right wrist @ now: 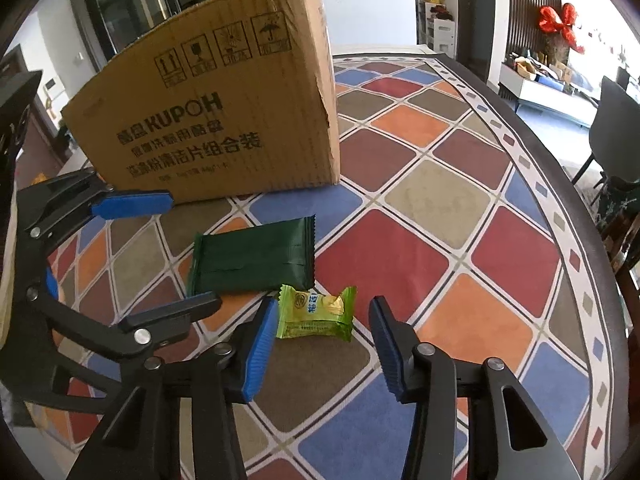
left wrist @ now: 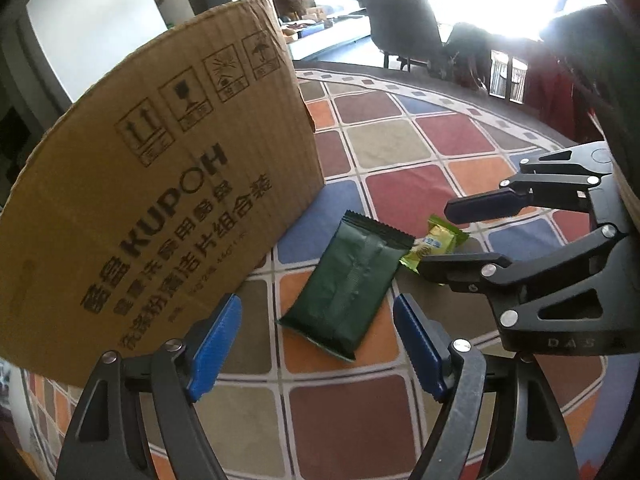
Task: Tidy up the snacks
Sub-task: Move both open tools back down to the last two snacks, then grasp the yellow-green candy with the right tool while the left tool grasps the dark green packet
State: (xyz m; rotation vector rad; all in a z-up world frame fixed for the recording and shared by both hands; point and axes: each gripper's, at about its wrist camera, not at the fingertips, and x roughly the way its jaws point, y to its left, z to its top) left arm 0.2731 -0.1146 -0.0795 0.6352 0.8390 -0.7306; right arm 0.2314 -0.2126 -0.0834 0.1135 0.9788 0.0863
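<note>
A dark green snack packet (left wrist: 352, 284) (right wrist: 252, 258) lies flat on the chequered tablecloth. A small light green candy packet (left wrist: 434, 246) (right wrist: 316, 314) lies just beside it. A brown cardboard box (left wrist: 152, 184) (right wrist: 224, 112) stands behind them. My left gripper (left wrist: 318, 344) (right wrist: 160, 252) is open, its fingers either side of the near end of the dark green packet, not touching it. My right gripper (right wrist: 322, 344) (left wrist: 448, 236) is open, just short of the candy packet.
The round table's cloth (right wrist: 440, 208) has coloured squares and a dark border. Dark chairs (left wrist: 404, 28) stand past the far edge, another chair (right wrist: 616, 128) to the right. A red bow (right wrist: 558, 20) hangs on the wall.
</note>
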